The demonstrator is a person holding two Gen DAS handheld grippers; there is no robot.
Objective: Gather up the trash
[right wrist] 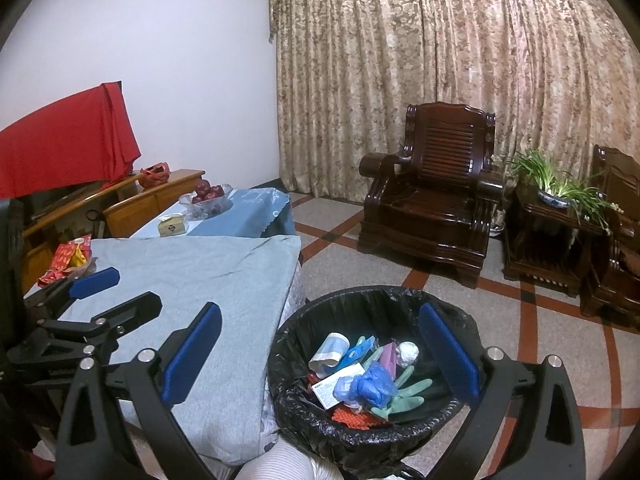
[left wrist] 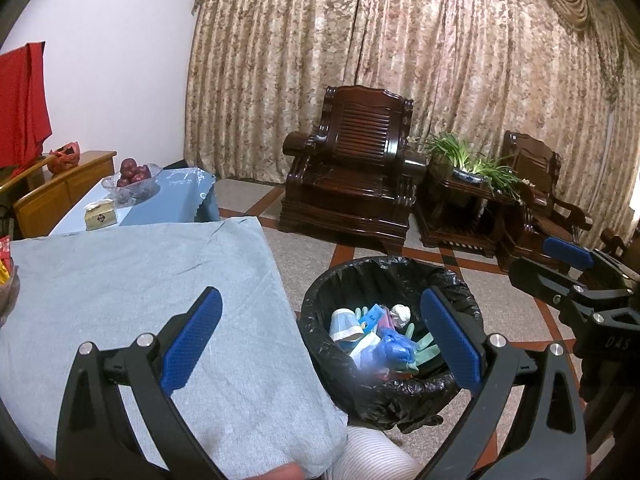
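A trash bin lined with a black bag (left wrist: 320, 300) (right wrist: 288, 340) stands on the floor beside the table. It holds trash: a blue bag (left wrist: 394, 346) (right wrist: 374, 386), green gloves (right wrist: 408, 394), a paper cup (left wrist: 344, 324) (right wrist: 330, 350), a crumpled white ball (left wrist: 401, 314) (right wrist: 409, 352). My left gripper (left wrist: 320, 344) is open and empty above the table corner and the bin; it also shows in the right wrist view (right wrist: 116, 292). My right gripper (right wrist: 320, 356) is open and empty over the bin; it also shows in the left wrist view (left wrist: 556, 264).
A table under a blue-grey cloth (left wrist: 140, 280) (right wrist: 192, 276) is on the left, with red snack packets (right wrist: 66, 260) at its far edge. Beyond stand a low table with a fruit bowl (left wrist: 134, 178), dark wooden armchairs (left wrist: 352, 172) and a potted plant (left wrist: 468, 160).
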